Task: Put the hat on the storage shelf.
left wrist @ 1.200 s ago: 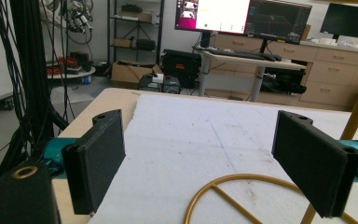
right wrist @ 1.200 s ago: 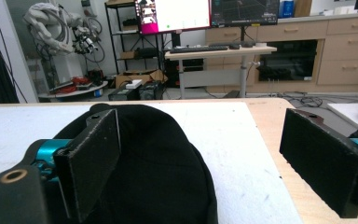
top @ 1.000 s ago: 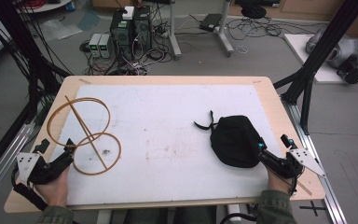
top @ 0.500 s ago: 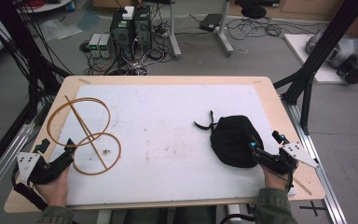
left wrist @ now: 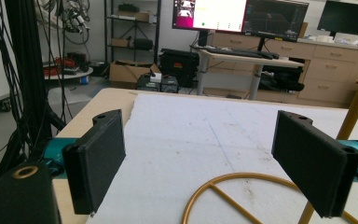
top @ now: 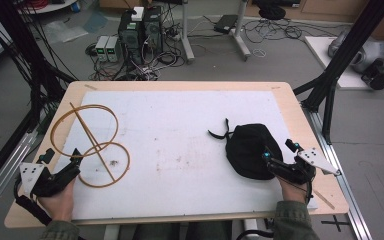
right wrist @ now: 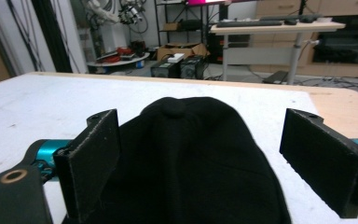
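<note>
- L gripper (top: 75,159) at table's (top: 190,87) near-left edge, jaws spread wide, nothing between; gold wire hoop stand (top: 91,145) just ahead on white mat (top: 180,135)
- R gripper (top: 269,161) near-right, jaws spread either side of black cap (top: 250,149), near edge of cap between them, not pinched

So the table (top: 300,115) is a light wood top with a big white sheet (top: 180,135) covering most of it, kinda scuffed and smudgy around the middle. On the left side there's a gold wire thing (top: 90,145), two hoops joined with a straight rod crossing through them, lying on the sheet. Over on the right sits a black cap (top: 247,150), crown up, with its strap (top: 220,132) trailing out toward the middle. The two are well apart.
</note>
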Action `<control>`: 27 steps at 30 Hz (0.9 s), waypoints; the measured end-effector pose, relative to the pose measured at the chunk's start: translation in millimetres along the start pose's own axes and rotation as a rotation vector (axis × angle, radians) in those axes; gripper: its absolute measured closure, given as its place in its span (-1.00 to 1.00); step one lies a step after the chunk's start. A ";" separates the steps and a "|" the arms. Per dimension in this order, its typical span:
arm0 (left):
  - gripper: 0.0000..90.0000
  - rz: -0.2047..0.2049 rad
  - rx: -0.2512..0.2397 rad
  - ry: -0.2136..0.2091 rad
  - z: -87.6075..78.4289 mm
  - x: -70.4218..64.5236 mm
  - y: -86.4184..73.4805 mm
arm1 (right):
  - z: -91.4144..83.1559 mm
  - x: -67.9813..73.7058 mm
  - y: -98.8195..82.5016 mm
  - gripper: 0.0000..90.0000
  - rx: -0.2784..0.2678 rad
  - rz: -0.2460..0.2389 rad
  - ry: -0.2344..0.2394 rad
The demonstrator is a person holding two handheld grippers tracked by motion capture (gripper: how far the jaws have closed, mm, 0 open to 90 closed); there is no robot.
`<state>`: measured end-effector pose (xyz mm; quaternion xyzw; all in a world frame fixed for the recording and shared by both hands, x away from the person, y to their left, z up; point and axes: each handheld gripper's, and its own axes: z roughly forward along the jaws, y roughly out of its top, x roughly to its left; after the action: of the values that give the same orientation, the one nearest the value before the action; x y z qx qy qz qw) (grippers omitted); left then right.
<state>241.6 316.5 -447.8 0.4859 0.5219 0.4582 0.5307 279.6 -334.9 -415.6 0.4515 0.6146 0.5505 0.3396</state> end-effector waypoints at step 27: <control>-0.61 0.000 -0.006 -0.001 -0.1 -0.6 0.2 | 20.6 8.1 -10.7 -0.74 0.188 -0.066 0.038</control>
<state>241.6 315.9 -447.5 0.4847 0.5201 0.4593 0.5325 293.5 -319.6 -428.9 0.4503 0.6845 0.4874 0.3019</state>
